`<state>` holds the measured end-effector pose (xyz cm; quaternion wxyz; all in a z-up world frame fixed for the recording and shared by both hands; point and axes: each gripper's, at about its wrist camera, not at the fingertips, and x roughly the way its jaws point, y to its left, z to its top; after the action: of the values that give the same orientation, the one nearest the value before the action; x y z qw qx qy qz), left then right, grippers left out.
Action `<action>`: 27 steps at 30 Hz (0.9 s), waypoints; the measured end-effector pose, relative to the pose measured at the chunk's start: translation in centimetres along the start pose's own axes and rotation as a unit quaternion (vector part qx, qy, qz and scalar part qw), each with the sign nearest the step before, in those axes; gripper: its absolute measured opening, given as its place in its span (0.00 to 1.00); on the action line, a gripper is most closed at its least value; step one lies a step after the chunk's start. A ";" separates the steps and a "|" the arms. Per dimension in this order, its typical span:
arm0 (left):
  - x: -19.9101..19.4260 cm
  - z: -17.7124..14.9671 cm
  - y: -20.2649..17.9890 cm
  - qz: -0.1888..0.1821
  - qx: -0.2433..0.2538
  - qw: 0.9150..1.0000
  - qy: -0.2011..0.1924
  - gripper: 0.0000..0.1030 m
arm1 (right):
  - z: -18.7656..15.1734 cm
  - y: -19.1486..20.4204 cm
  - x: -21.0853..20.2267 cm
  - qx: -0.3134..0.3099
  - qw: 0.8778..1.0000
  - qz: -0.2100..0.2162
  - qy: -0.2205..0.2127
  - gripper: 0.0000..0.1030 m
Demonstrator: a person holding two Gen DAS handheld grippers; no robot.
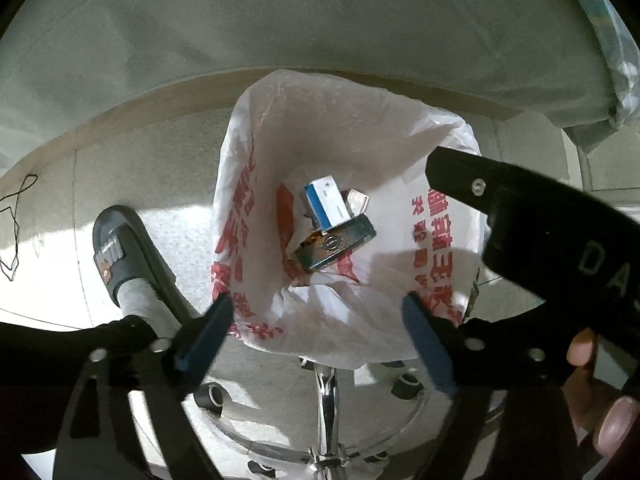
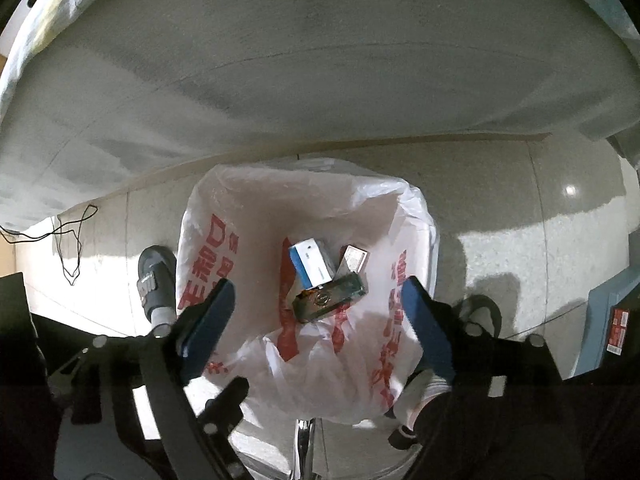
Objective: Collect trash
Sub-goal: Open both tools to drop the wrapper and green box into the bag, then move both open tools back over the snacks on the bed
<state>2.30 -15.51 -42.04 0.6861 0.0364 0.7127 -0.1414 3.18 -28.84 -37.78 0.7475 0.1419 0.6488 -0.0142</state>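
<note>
At the far left of the left wrist view a thin black cord lies on the tiled floor. Next to it stands a foot in a dark slipper with a grey sock. In the middle of the frame is a white plastic bag with red print, its mouth wide open. At its bottom lie three pieces of trash close together: a blue-and-white box, a small pale box just to its right, and a dark shiny packet below them, touching the blue-and-white box. The left gripper hangs above the bag; its blue fingers stand far apart and hold nothing. The black body of the other gripper crosses the right side of the frame, and a hand is at the lower right. A chrome chair base shows below the bag.

In the right wrist view the same slipper is at the left, the bag in the middle. The right gripper is also over the bag, its fingers spread wide and empty. A second foot is at the right, and a grey-blue box with a red label stands at the far right edge.
</note>
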 end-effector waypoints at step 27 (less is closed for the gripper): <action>-2.9 -0.5 0.6 0.007 -0.004 0.998 -0.057 0.92 | -0.7 -1.3 -4.0 0.018 0.998 -0.019 -0.050 0.94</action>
<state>2.16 -14.44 -39.21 0.7269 0.0304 0.6726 -0.1355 1.65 -30.57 -34.20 0.7760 0.1422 0.6126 -0.0478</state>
